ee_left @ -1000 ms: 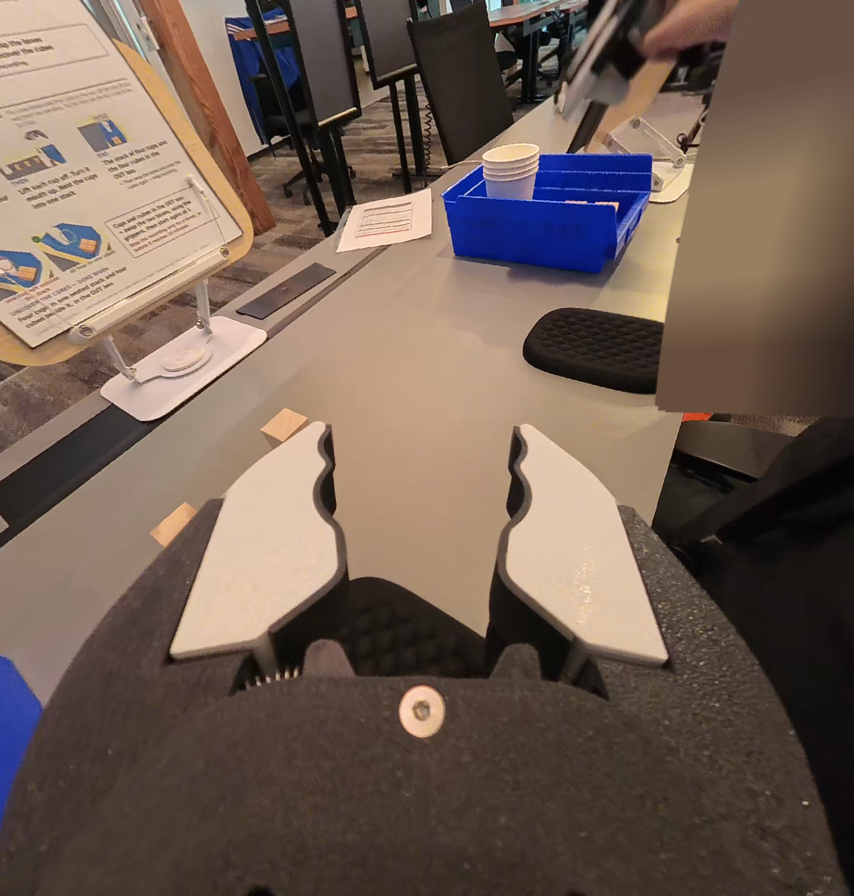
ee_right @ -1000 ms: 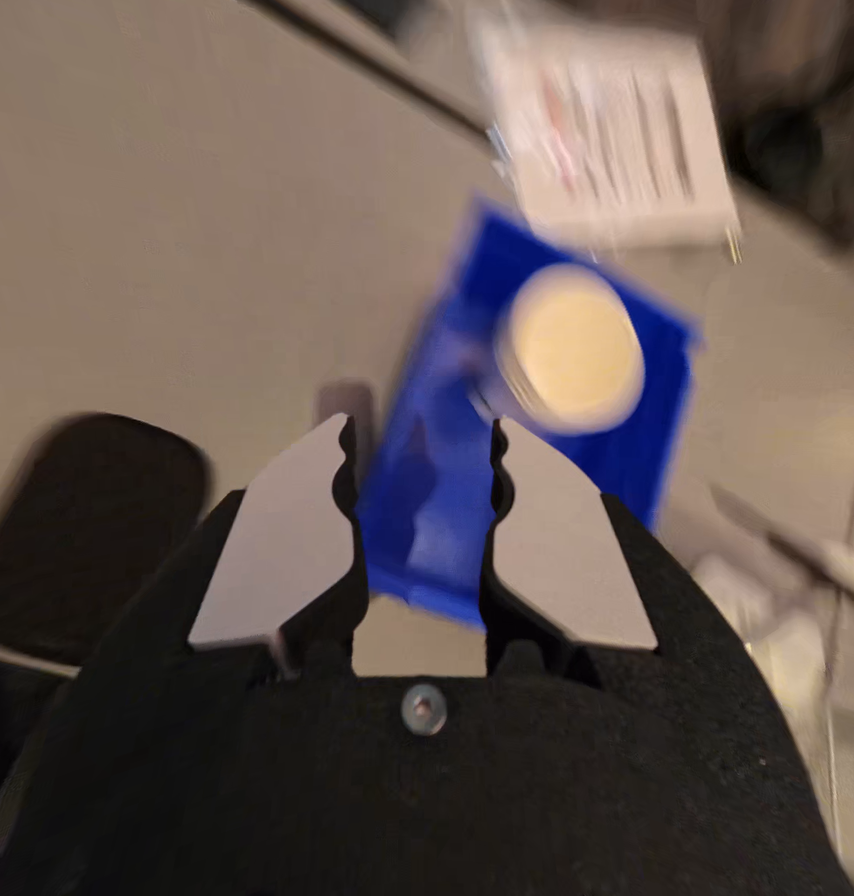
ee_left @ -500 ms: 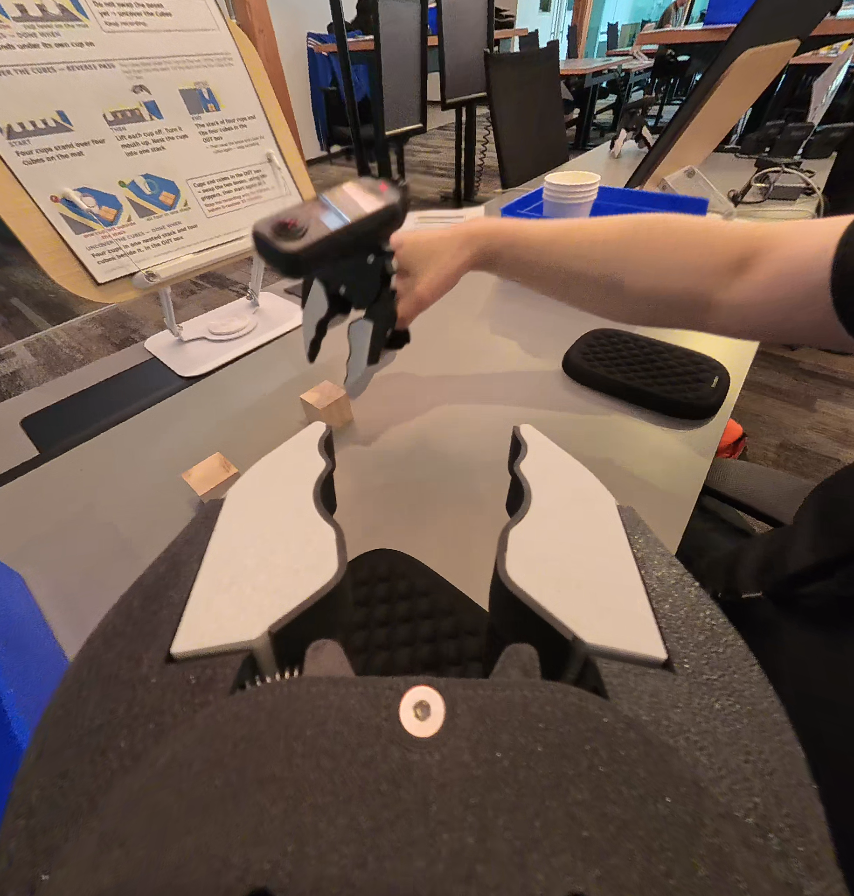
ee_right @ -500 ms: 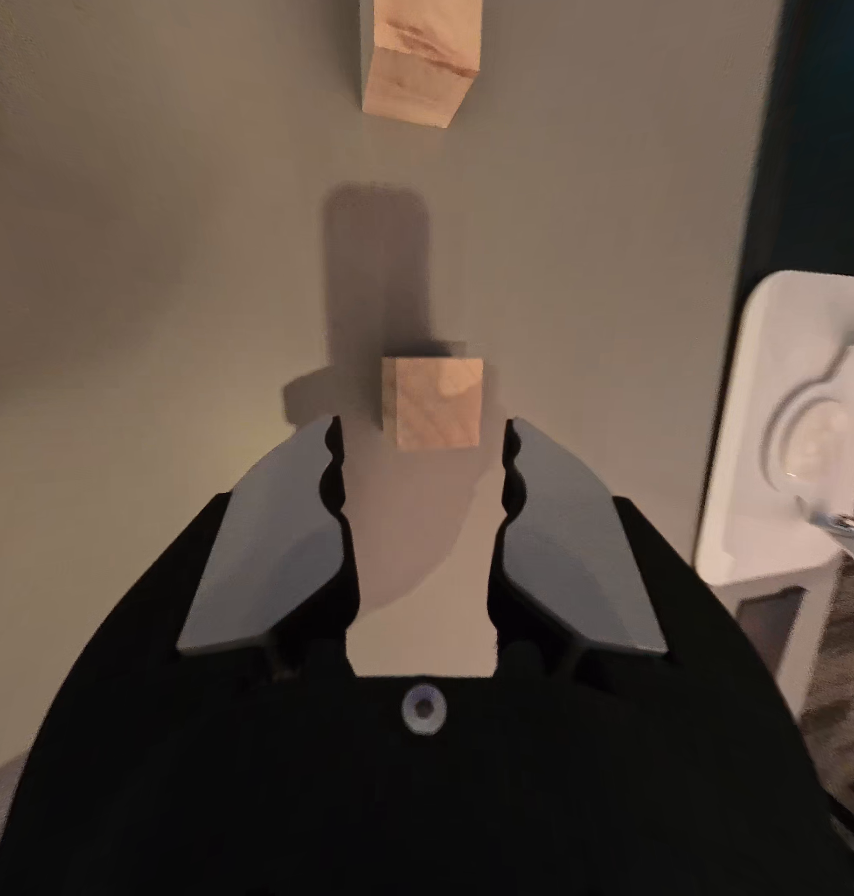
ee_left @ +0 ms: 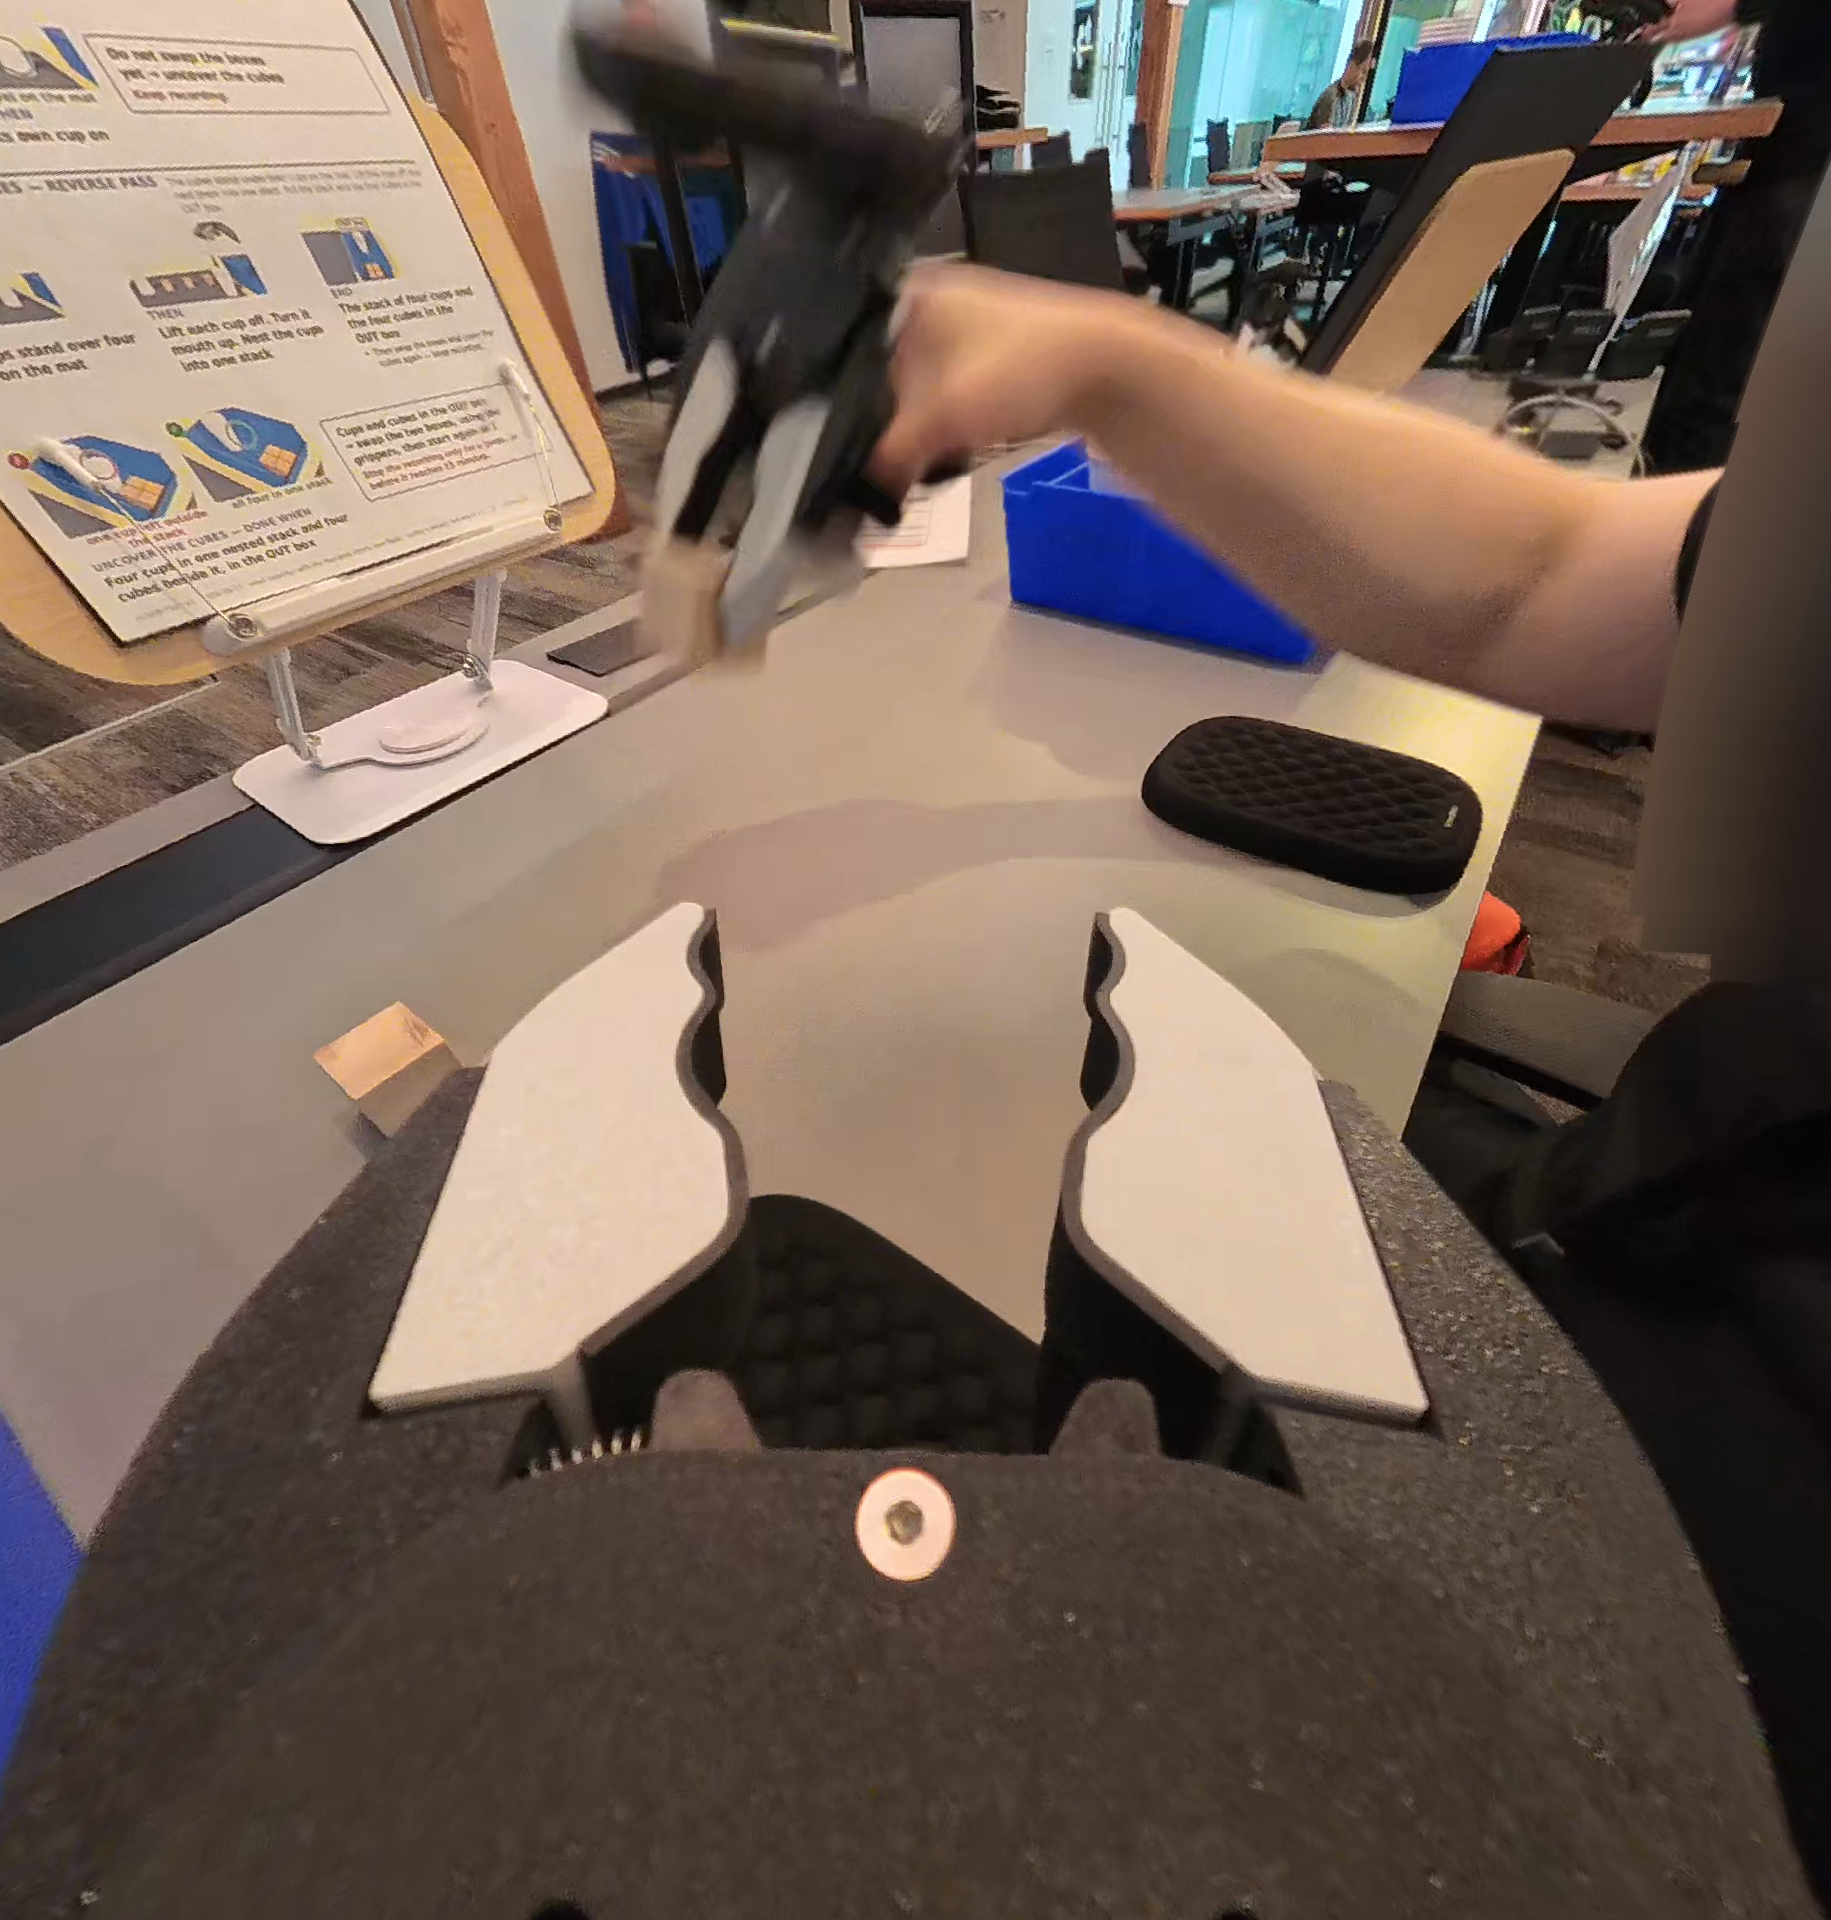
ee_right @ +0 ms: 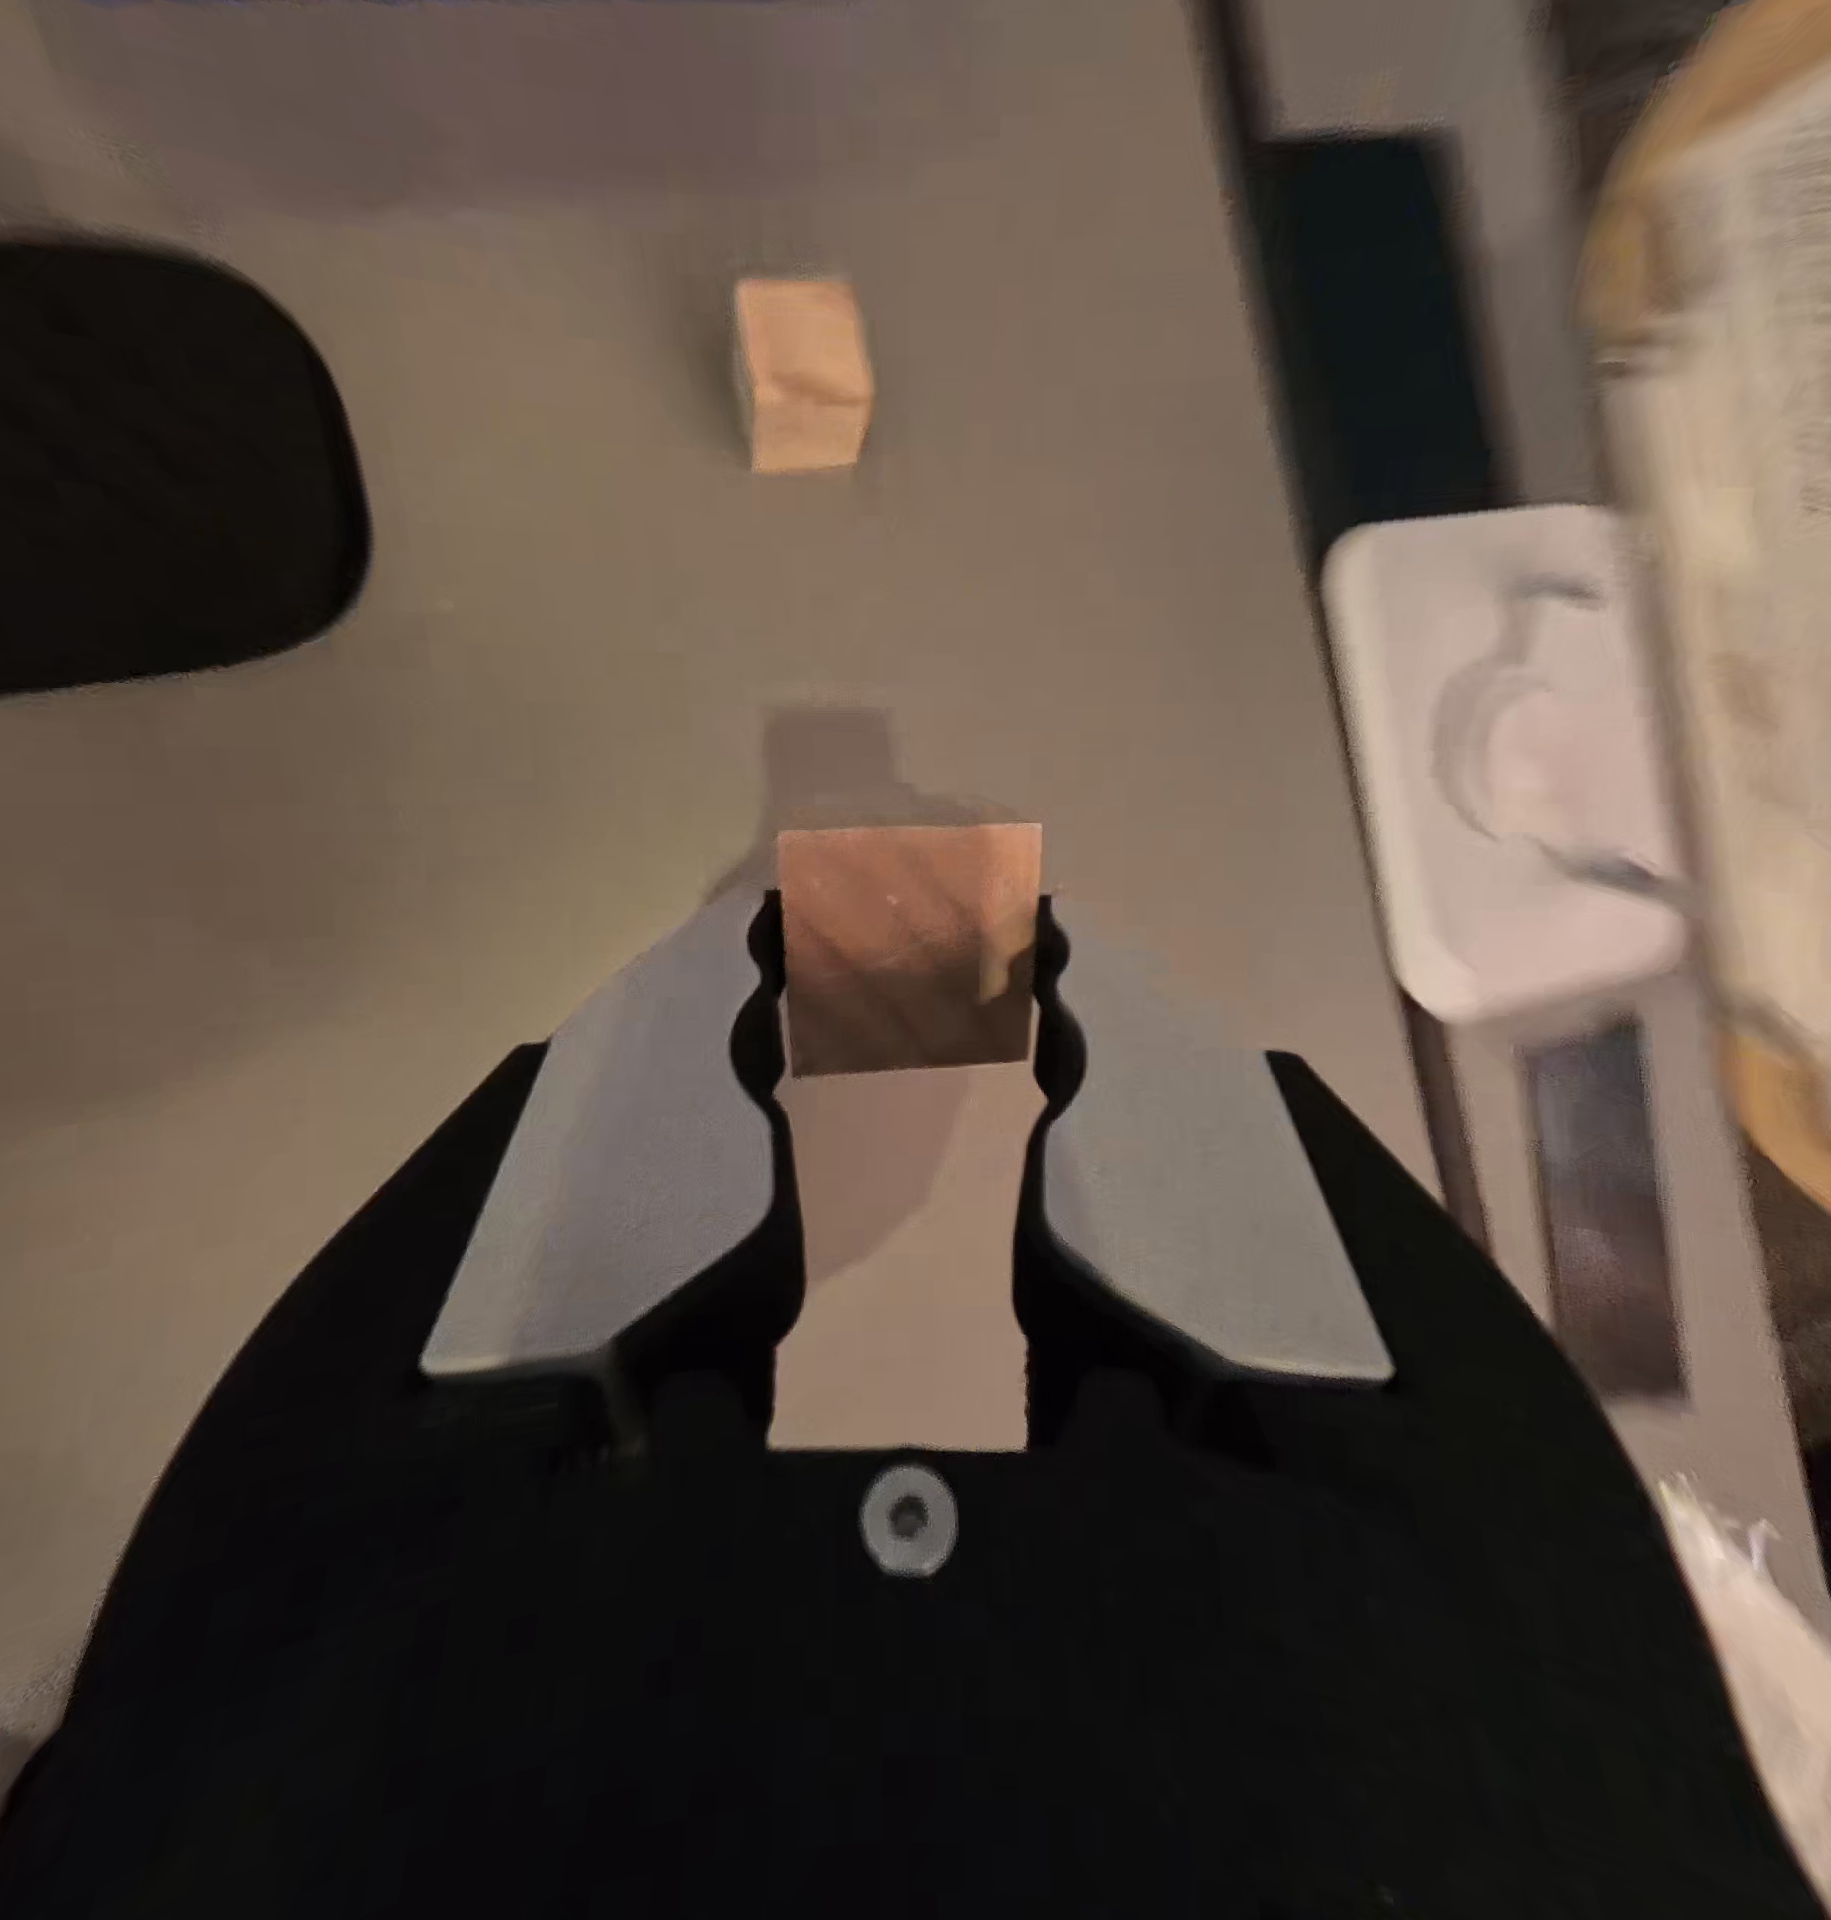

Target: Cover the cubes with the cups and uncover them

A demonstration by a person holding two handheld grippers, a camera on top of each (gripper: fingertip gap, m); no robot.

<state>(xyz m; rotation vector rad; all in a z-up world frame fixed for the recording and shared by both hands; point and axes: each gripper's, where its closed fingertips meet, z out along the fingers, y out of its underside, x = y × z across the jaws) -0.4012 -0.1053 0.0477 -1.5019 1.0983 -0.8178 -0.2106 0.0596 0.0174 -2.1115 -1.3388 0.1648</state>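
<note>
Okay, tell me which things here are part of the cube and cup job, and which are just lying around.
Part of the job:
- held cube, gripped in the right gripper
- loose cube on the table
- blue bin
- left gripper, jaws apart, holding nothing

Just lying about:
- black pad
- instruction board on its white stand
- paper sheet

From the left gripper [ee_left: 903, 1023] we look low and level across the tabletop [ee_left: 890, 790] toward the far room. From the right gripper [ee_right: 909, 977] we look steeply down, close to the tabletop. Both views share the black pad [ee_left: 1311, 800] and the stand's white base [ee_left: 423, 743].
</note>
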